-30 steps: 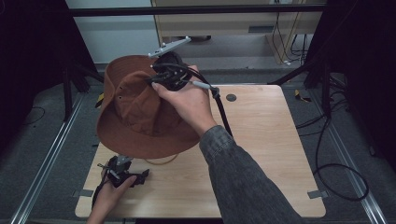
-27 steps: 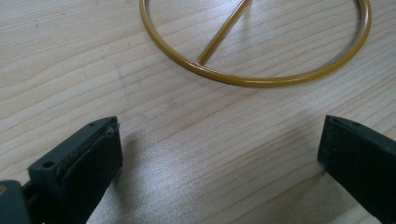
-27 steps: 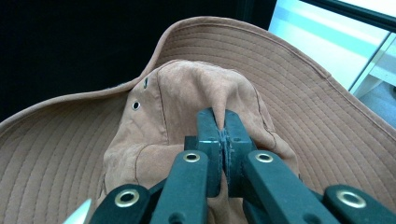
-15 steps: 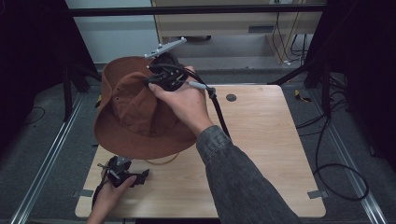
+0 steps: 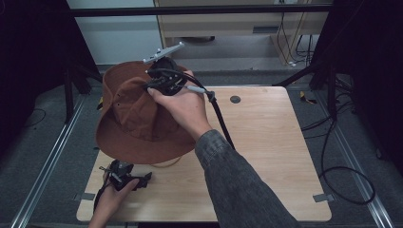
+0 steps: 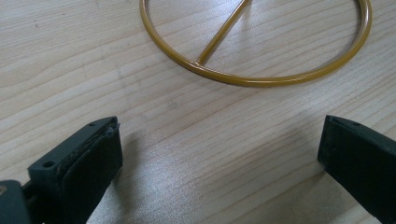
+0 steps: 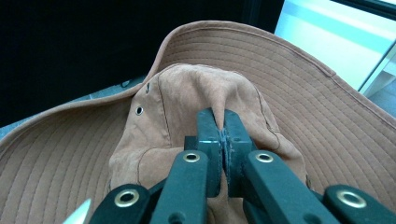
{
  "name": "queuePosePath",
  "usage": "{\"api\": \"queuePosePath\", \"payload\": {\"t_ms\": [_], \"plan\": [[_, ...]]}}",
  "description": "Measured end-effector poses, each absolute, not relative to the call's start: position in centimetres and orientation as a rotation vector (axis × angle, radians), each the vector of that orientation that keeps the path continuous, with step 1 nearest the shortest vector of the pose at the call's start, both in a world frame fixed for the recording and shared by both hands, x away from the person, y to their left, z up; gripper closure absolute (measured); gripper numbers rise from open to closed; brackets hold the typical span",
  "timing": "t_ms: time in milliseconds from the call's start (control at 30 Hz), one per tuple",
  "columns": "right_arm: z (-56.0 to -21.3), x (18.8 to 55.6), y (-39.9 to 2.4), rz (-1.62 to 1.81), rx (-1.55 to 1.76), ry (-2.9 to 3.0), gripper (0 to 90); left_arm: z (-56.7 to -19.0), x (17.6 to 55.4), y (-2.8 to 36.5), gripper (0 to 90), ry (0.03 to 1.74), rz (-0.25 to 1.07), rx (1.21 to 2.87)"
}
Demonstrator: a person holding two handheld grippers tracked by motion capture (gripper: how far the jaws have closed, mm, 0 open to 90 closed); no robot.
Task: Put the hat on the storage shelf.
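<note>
The table (image 5: 266, 156) is pale wood, and the work sits over its far-left part, around ten o'clock from the middle in the high view. The hat (image 5: 135, 118), brown and wide-brimmed, hangs there above the table, its brim drooping toward the near-left edge.

Under it, mostly hidden from above, lies the ring (image 6: 254, 70), a yellow wire hoop with a straight bar joining it, flat on the wood; it looks like the foot of a stand, though what rises from it I cannot tell.

The right gripper (image 7: 223, 133) has its jaws pinched tight on a fold of the crown, cloth squeezed between the pads. The left gripper (image 6: 219, 154) rests low at about seven o'clock on the table, jaws wide and empty, with the ring at twelve o'clock just ahead of them.

The step in hand seems to be carrying the hat by its crown to set it over the stand. To do it well:
- Hold the pinch firm; a thin fold can slip.
- Lower the hat straight, crown centred over the ring, so the brim does not catch.
- If the ring slides, steady it with the left jaws.
- Release only once the hat bears its own weight.
</note>
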State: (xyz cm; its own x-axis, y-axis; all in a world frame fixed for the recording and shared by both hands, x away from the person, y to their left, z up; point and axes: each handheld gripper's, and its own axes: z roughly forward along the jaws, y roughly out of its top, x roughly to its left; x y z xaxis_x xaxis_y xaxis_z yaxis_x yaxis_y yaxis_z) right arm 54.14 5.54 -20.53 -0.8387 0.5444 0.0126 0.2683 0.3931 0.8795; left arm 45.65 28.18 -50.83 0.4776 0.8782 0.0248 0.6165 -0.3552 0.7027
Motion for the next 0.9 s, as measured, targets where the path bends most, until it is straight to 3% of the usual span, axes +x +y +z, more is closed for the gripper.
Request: {"api": "queuePosePath", "payload": {"t_ms": [900], "plan": [[-22.5,55.0,5.9,1.396,0.761,2.411,88.3,-50.9,45.7,28.1,0.0,1.24,0.538,2.078]]}}
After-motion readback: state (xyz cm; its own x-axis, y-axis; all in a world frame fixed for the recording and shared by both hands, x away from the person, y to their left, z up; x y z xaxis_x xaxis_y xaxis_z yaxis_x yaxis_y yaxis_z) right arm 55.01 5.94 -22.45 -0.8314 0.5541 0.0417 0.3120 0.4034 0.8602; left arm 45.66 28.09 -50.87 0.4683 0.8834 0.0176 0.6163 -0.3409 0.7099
